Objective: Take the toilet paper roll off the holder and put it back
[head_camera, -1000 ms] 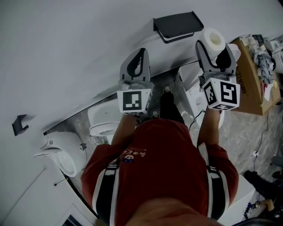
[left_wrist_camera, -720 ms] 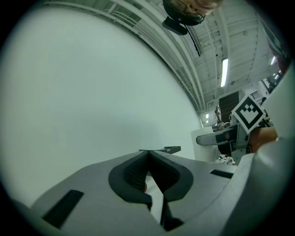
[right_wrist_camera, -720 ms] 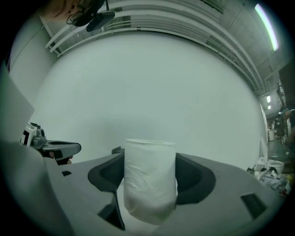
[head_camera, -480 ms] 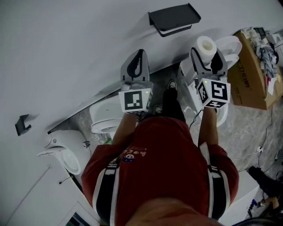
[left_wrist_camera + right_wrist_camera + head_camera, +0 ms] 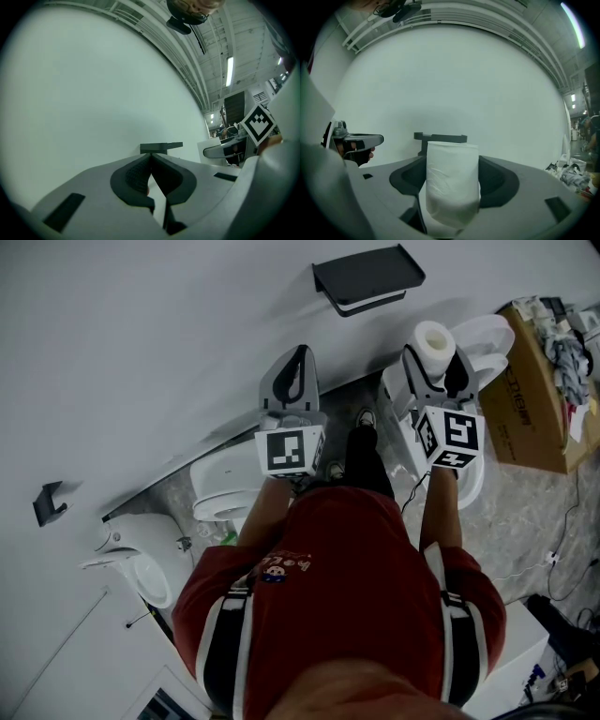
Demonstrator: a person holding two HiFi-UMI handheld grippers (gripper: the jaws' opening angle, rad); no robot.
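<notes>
A white toilet paper roll [image 5: 435, 341] [image 5: 452, 183] stands upright between the jaws of my right gripper [image 5: 437, 367] [image 5: 453, 180], which is shut on it, a little below and in front of the holder. The dark wall holder [image 5: 367, 279] [image 5: 440, 138] [image 5: 161, 147], a small shelf on the white wall, is bare. My left gripper [image 5: 292, 376] [image 5: 151, 176] hangs to the left of the right one, its jaws shut with nothing between them, pointing at the wall.
A white toilet [image 5: 483, 338] stands under the right gripper and another toilet [image 5: 217, 493] lies at lower left. A urinal [image 5: 141, 568] hangs at the far left. A cardboard box [image 5: 544, 399] with clutter stands at the right. The person's dark trousers and shoes [image 5: 361, 451] show between the grippers.
The right gripper with the roll has shifted slightly left and back from the holder over the second. The left gripper has barely moved.
</notes>
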